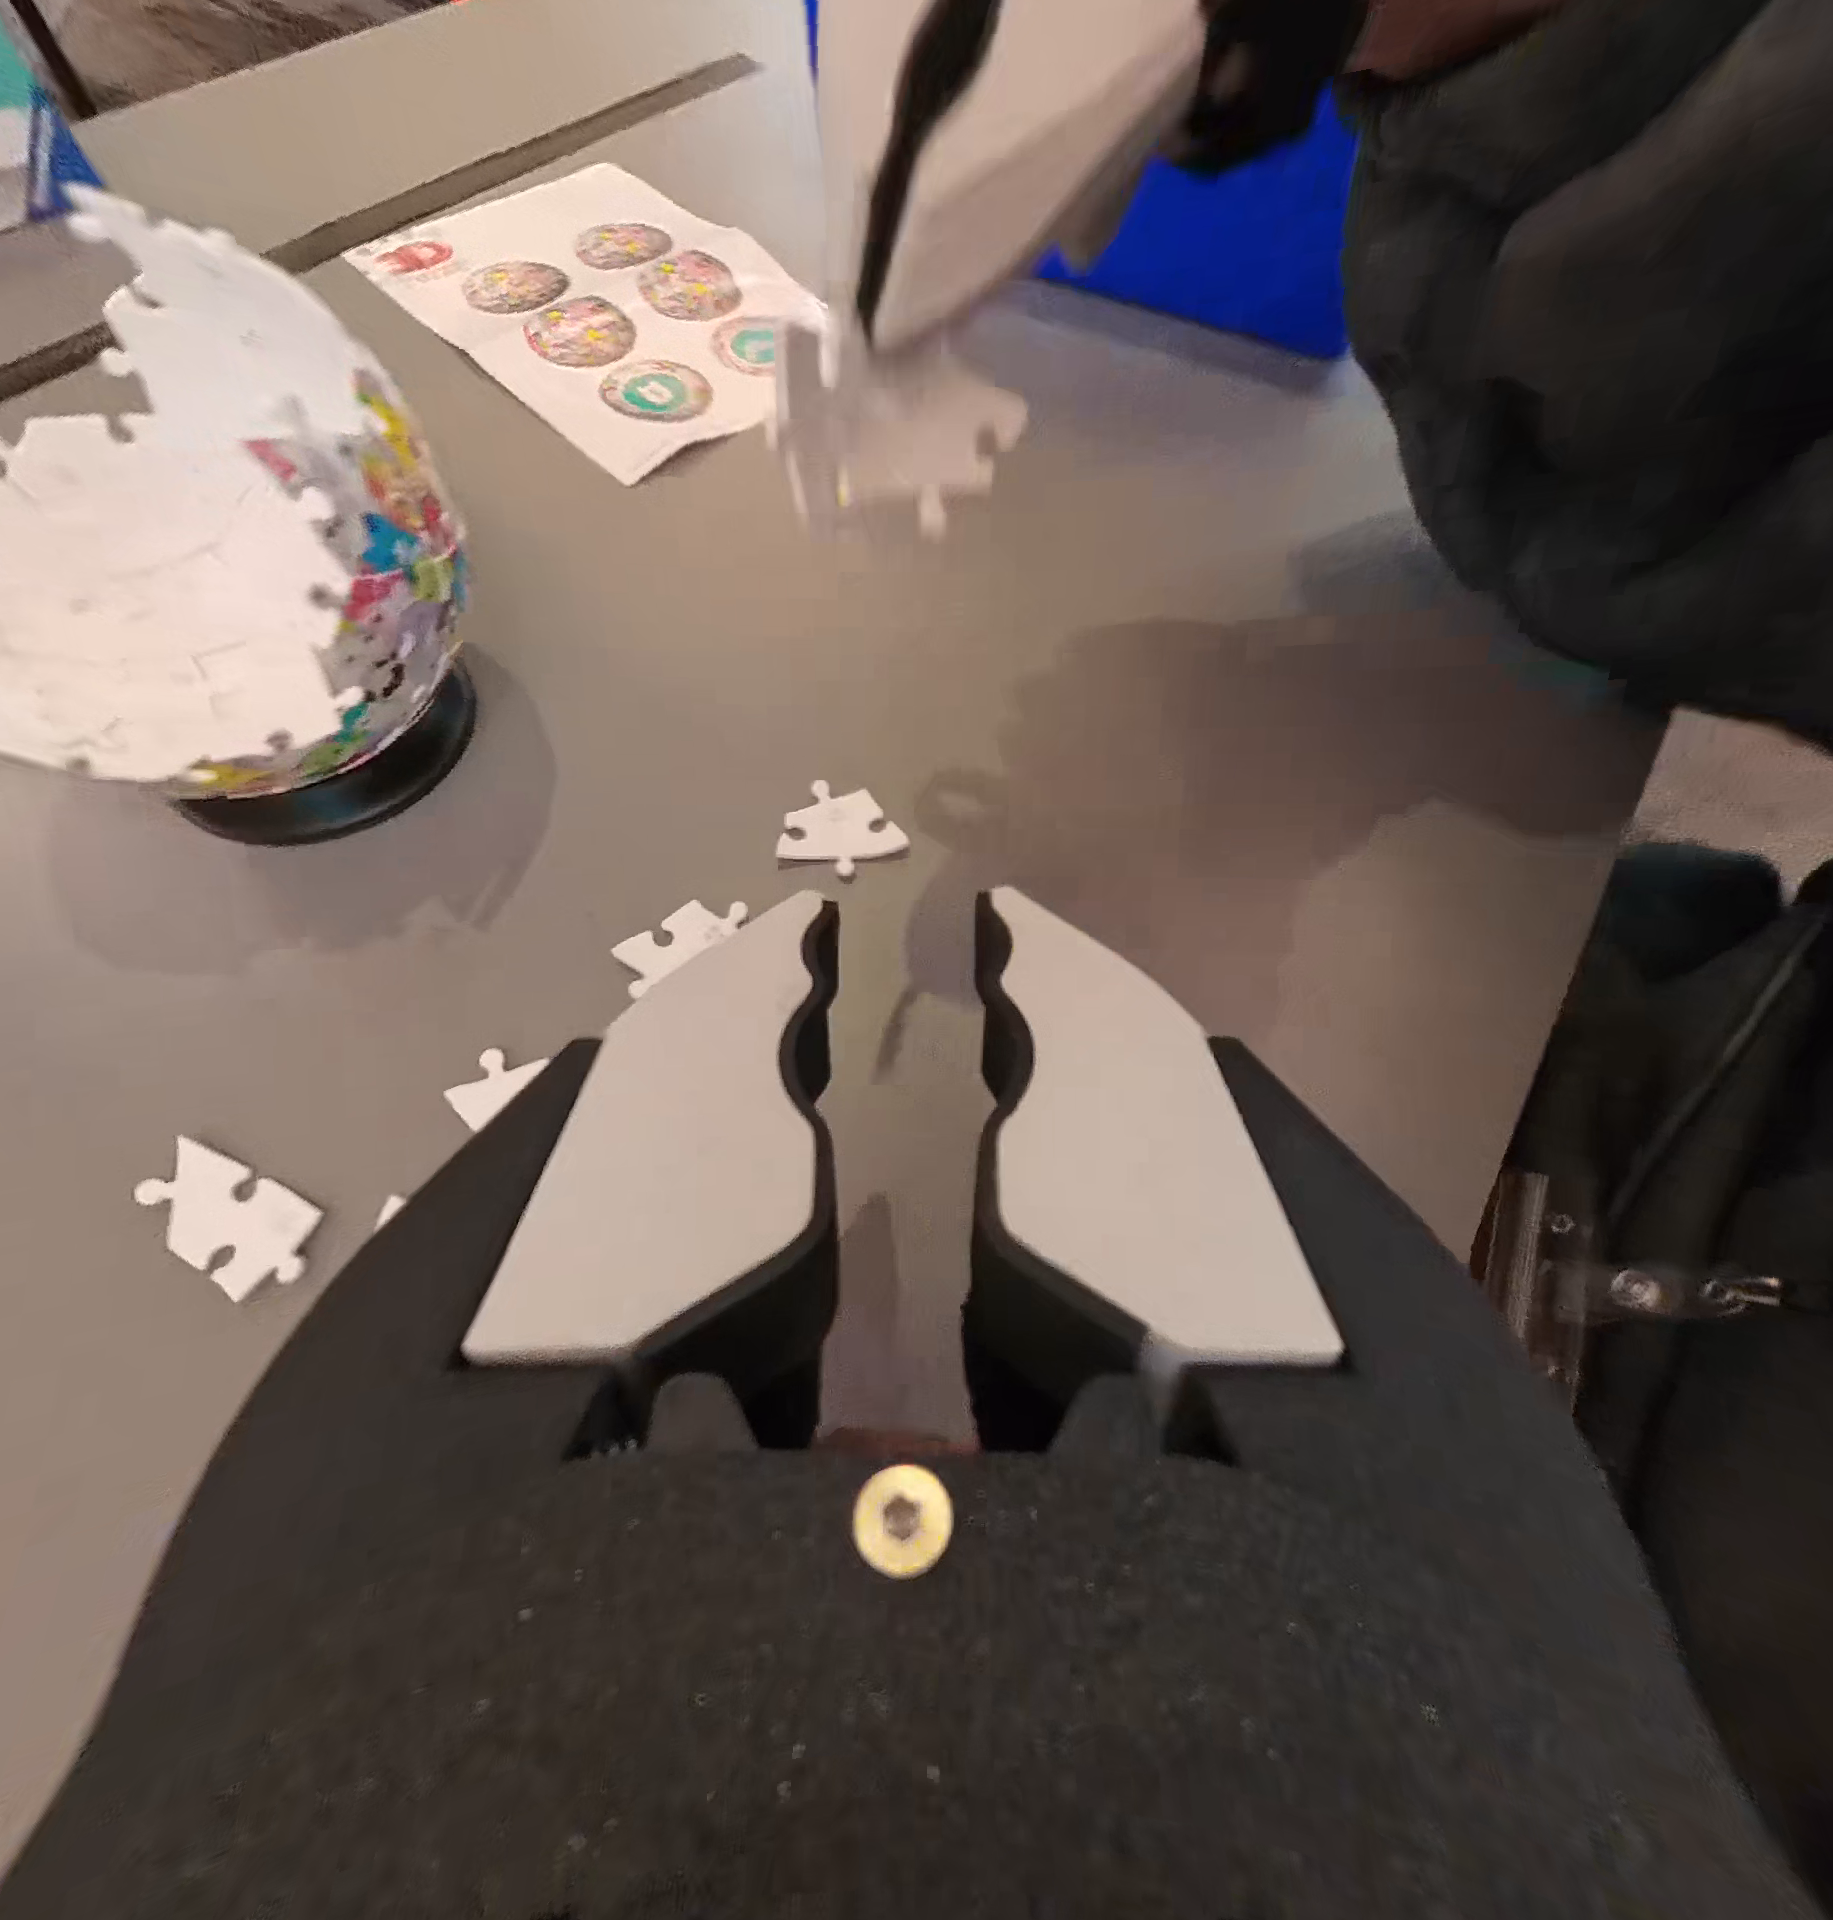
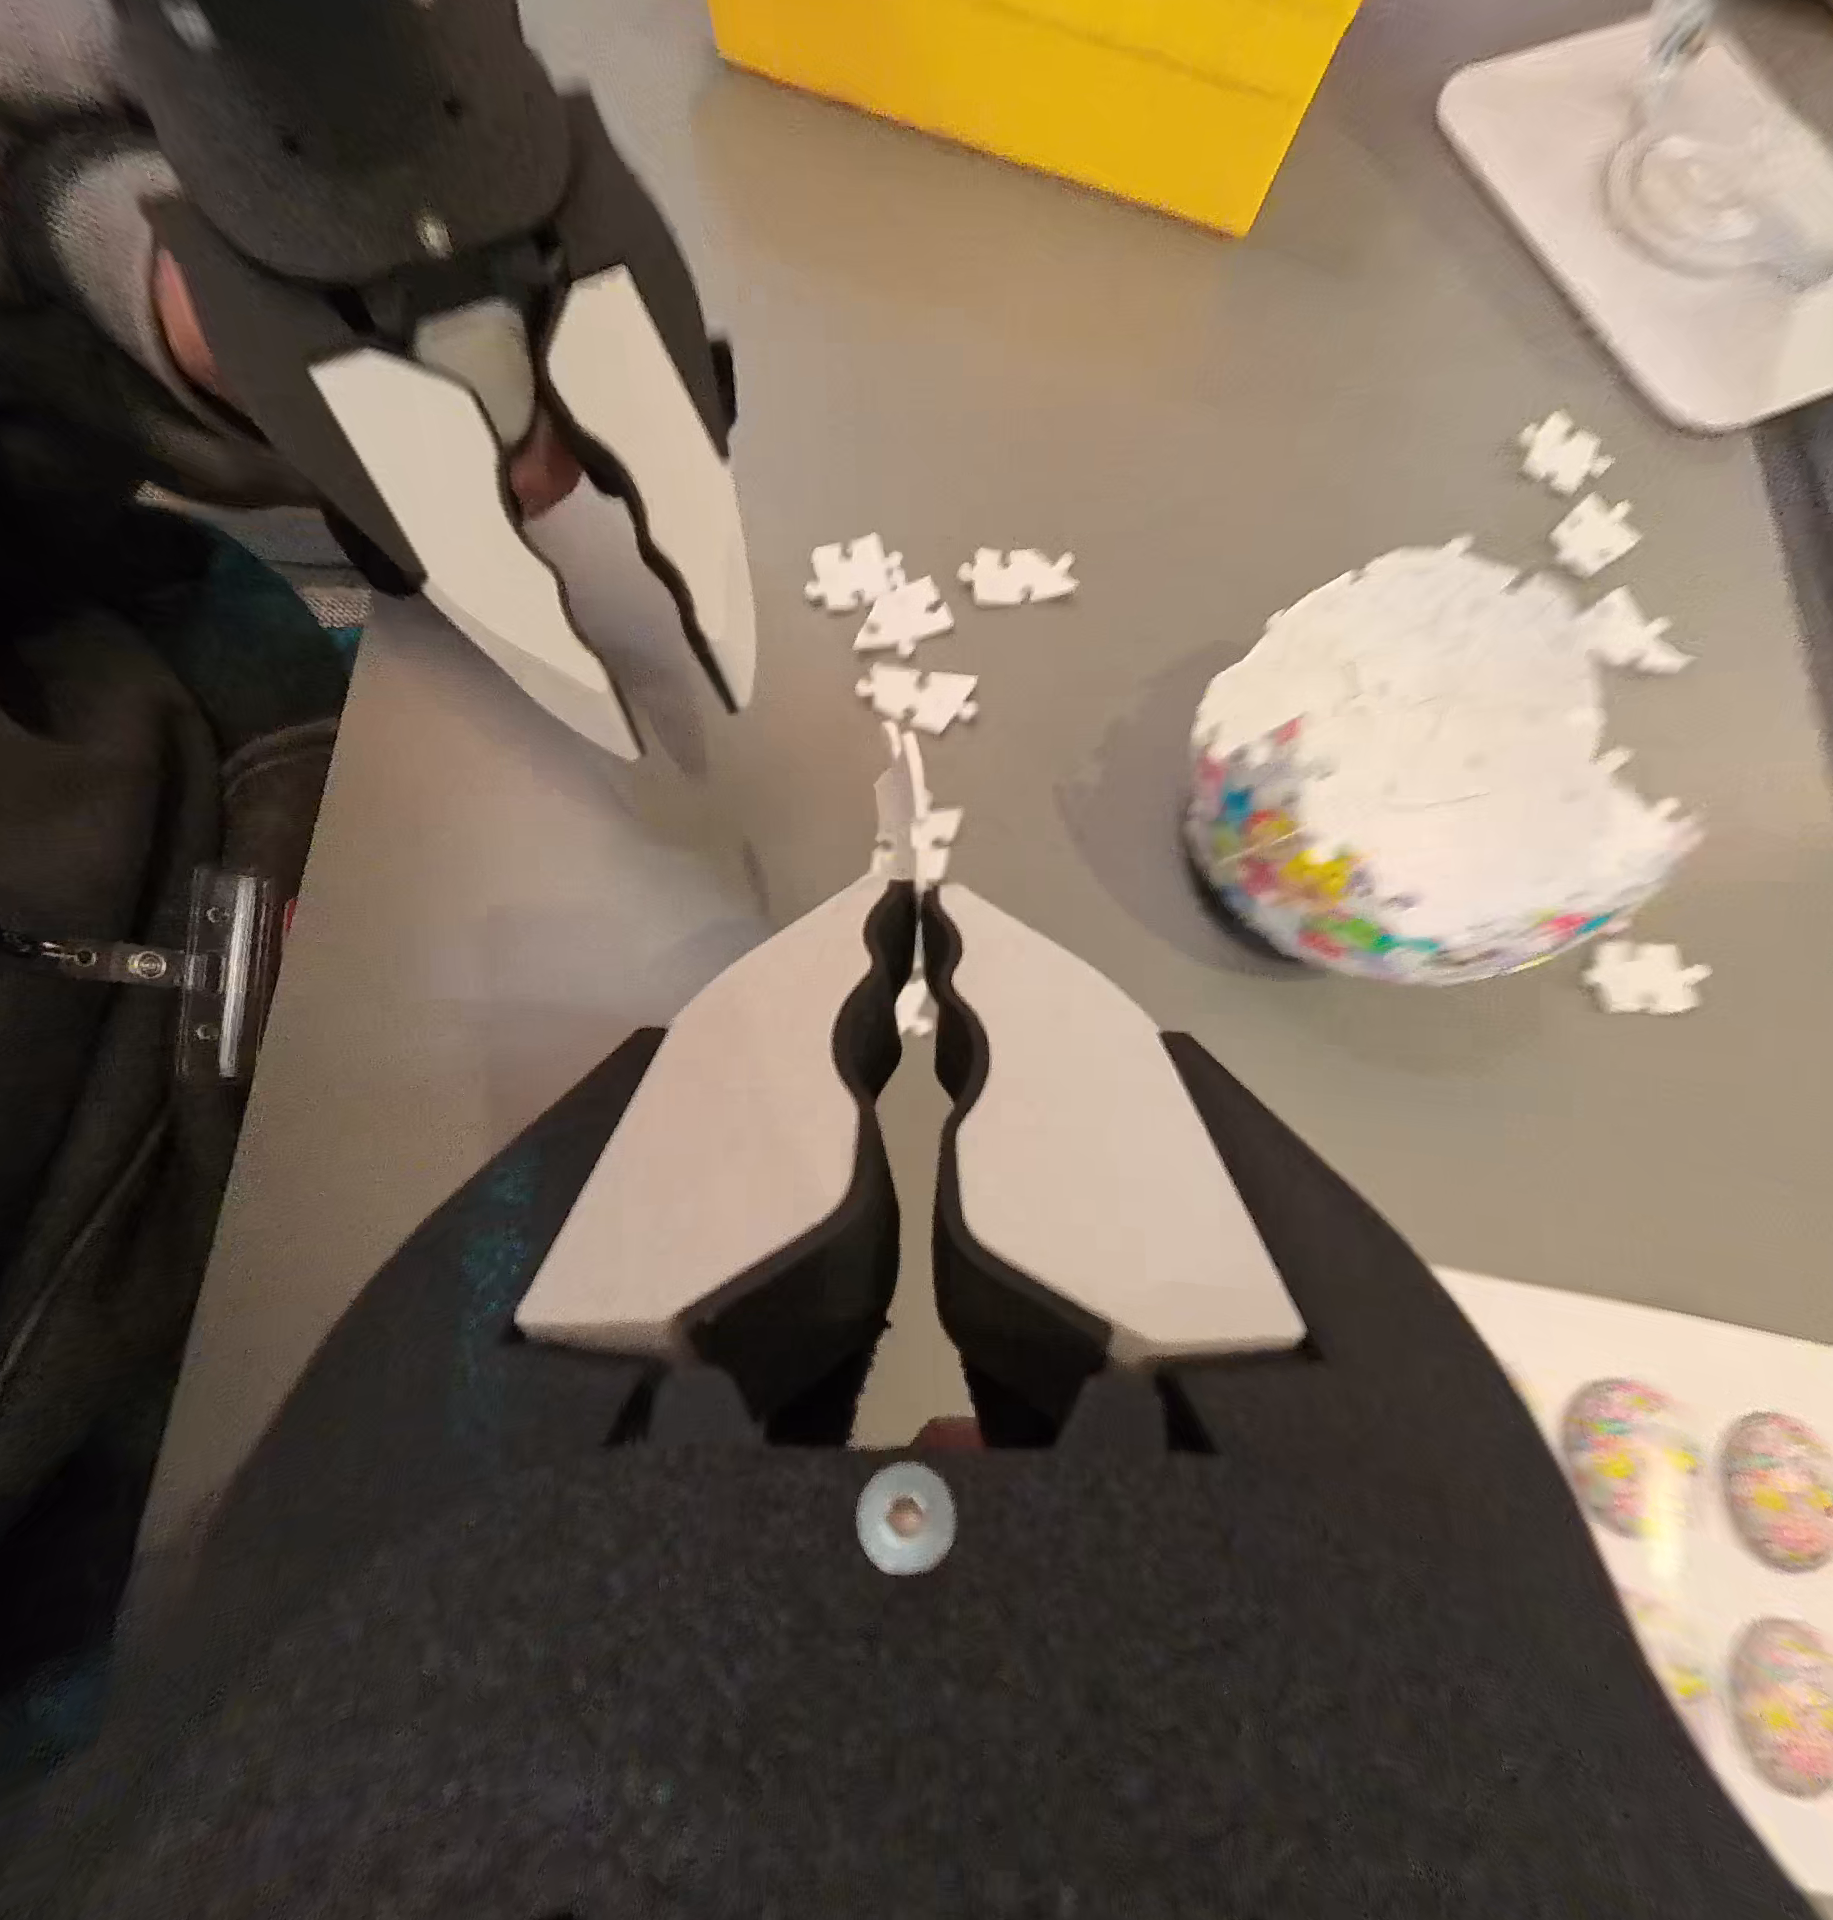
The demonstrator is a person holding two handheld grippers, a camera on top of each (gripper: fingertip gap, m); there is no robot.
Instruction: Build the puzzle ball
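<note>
The half-built puzzle ball (image 1: 195,540) sits on a black stand (image 1: 392,764) at the left, white inside up and coloured at its lower edge. It also shows in the right wrist view (image 2: 1431,769). My right gripper (image 2: 917,885) is shut on a small cluster of joined white pieces (image 2: 907,800) and holds it edge-on above the table. It appears blurred in the left wrist view (image 1: 870,332), with the cluster (image 1: 891,447) hanging below it. My left gripper (image 1: 904,899) is open and empty, just short of a loose white piece (image 1: 842,826). It also shows in the right wrist view (image 2: 678,722).
Loose white pieces lie by my left gripper (image 1: 231,1216) and around the ball (image 2: 1644,977). A printed sheet (image 1: 600,312) lies beyond the ball. A yellow box (image 2: 1026,94) and a white tray (image 2: 1577,260) with a glass stand at the far side. A person's dark sleeve (image 1: 1618,364) is at right. My hands' fingertips stand some 10 centimeters from each other.
</note>
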